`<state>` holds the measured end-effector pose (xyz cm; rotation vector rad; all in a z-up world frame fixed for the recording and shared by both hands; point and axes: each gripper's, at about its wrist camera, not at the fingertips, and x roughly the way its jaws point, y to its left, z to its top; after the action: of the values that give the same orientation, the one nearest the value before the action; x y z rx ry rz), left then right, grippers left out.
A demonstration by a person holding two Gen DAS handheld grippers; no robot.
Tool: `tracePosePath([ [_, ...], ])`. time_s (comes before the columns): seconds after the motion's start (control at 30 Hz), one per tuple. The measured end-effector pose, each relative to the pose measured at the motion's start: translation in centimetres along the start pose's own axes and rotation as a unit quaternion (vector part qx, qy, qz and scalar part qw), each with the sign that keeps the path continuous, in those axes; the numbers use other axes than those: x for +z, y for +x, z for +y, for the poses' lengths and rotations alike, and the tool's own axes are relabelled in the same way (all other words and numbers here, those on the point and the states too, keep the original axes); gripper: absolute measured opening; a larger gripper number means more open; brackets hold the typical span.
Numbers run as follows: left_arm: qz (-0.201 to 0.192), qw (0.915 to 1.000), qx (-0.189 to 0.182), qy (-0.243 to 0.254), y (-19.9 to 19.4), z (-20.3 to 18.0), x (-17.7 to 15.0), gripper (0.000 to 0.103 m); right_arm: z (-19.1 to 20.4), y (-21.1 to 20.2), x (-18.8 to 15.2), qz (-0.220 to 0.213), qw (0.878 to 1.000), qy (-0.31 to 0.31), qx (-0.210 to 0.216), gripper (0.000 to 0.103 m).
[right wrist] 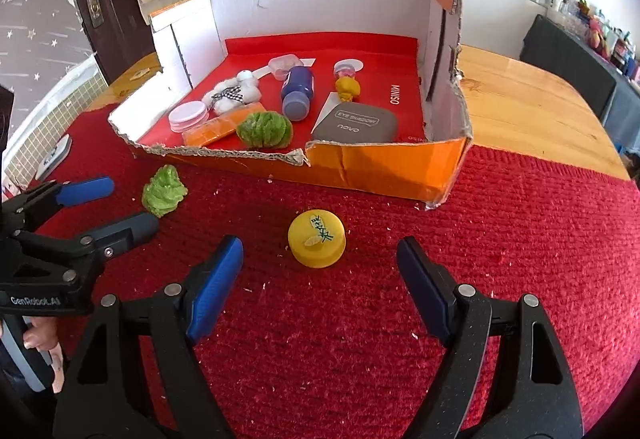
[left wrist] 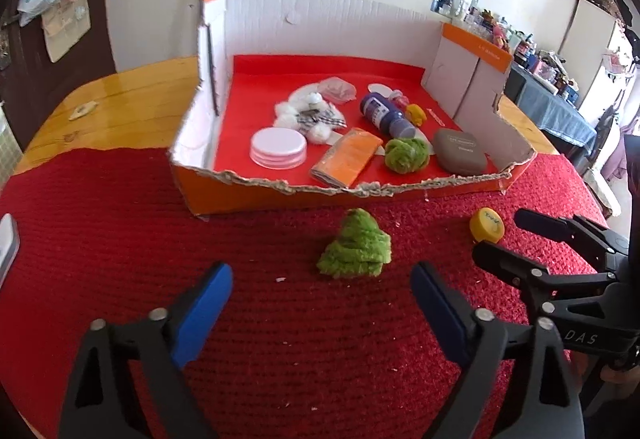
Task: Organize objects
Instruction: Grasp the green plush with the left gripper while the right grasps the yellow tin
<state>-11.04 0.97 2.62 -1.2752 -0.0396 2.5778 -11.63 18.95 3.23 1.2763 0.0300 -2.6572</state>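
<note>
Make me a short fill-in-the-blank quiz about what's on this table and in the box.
1. The green fuzzy ball outside the cardboard box lies on a ____ mat.
2. The cap ahead of the right gripper is ____.
3. The grey case in the box reads EYE ____.
4. The left gripper stands ____.

Missing words: red; yellow; SHADOW; open

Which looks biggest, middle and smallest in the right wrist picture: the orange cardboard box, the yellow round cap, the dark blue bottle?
1. Orange cardboard box, biggest by far.
2. Yellow round cap and dark blue bottle look alike; the cap sits nearer the camera, so I won't rank them.
</note>
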Motion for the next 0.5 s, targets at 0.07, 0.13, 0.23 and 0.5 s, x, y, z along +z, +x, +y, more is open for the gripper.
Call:
tracePosePath([
  [0.07, 0.005, 1.0000, -0.002, 0.005, 0.41, -0.15, 0.01, 0.082, 0.06, 0.14, 0.09, -0.002, 1.000, -0.001, 0.002, 0.079],
  [0.13, -0.002, 0.9999, -0.001, 0.011, 0.49, -0.28, -0.04, 0.081, 0.10, 0.26, 0.15, -0.002, 1.000, -0.003, 0.001, 0.076],
  [0.23, -0.004, 0.9999, -0.009, 0.013, 0.56, -0.37, -0.08, 0.078, 0.11, 0.58, 0.19, 0.001, 1.000, -0.004, 0.001, 0.067],
  [0.5, -0.021, 0.9993, -0.023, 0.023, 0.54, -0.68, -0.13, 0.040, 0.26, 0.74, 0.12, -0.004, 1.000, -0.011, -0.005, 0.053],
])
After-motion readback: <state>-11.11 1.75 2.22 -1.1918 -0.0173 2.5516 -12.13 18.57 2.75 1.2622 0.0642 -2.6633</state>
